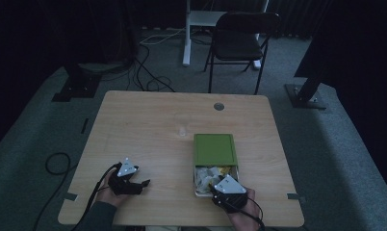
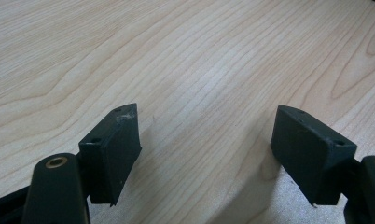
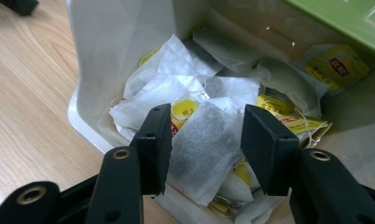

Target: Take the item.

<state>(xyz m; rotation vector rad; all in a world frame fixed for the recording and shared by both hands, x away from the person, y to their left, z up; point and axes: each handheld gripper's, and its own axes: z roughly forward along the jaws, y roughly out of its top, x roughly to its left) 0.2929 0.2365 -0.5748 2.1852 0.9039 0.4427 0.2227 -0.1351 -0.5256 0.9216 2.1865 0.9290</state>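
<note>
We are reaching our right gripper [image 3: 206, 140] into the white box [image 1: 197, 185] near us, jaws open around a tea bag [image 3: 202, 144]. Next we squeeze it gently and lift. Our left gripper [image 2: 206, 149] rests open over the table [image 2: 176, 56].

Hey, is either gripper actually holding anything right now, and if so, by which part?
Nothing is held. The right gripper straddles a tea bag in the white box, jaws apart and not pressing on it. The left gripper stands open over the table.
</note>
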